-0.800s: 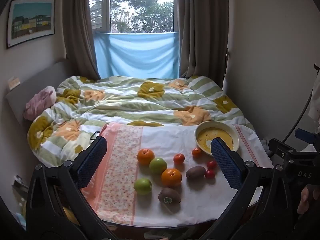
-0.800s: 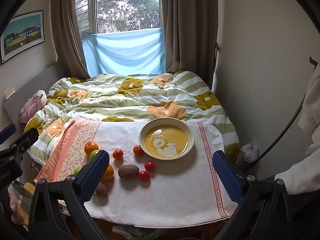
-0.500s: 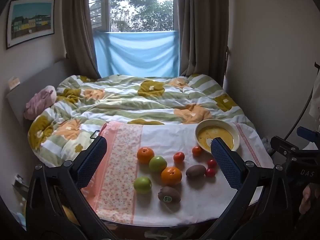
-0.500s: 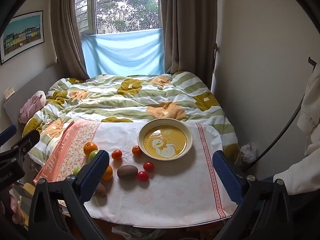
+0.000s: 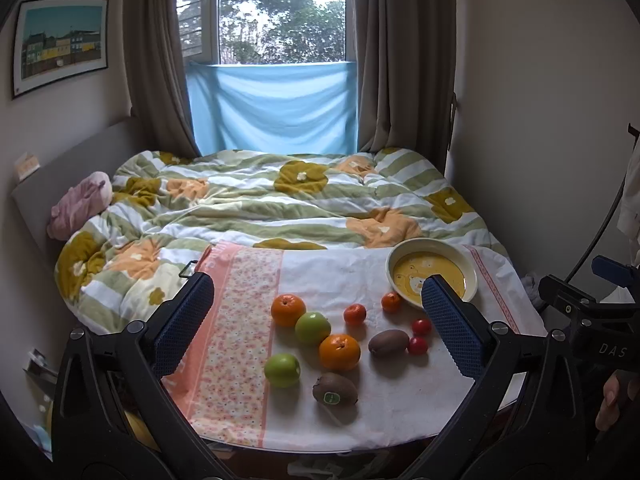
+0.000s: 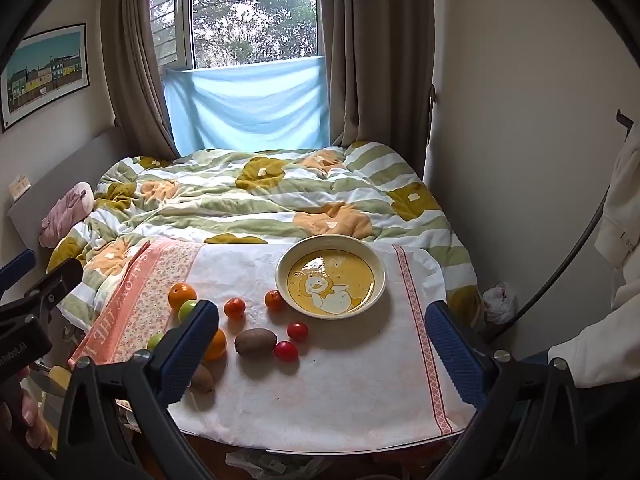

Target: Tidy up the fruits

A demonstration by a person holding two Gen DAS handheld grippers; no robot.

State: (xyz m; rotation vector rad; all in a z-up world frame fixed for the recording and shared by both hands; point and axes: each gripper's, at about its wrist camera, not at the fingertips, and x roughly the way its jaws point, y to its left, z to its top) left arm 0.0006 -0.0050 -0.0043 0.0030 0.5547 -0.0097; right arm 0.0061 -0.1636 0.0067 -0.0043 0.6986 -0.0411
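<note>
A white cloth with a pink flower-print band covers the table, matt and lightly creased. On its far right sits a glossy ceramic bowl, cream-rimmed with a shiny yellow inside. The oranges look faintly dimpled with a soft sheen; the green apples are smooth and glossy. The kiwis have dull, fuzzy brown skin, and the nearest one bears a small paper-like sticker. The cherry tomatoes are smooth and shiny. Both grippers' finger pads show blue, rough, cross-hatched rubbery texture on matt black plastic arms. Beyond the table lies a soft, quilted, matt duvet; a thin blue fabric sheet hangs below the window.
</note>
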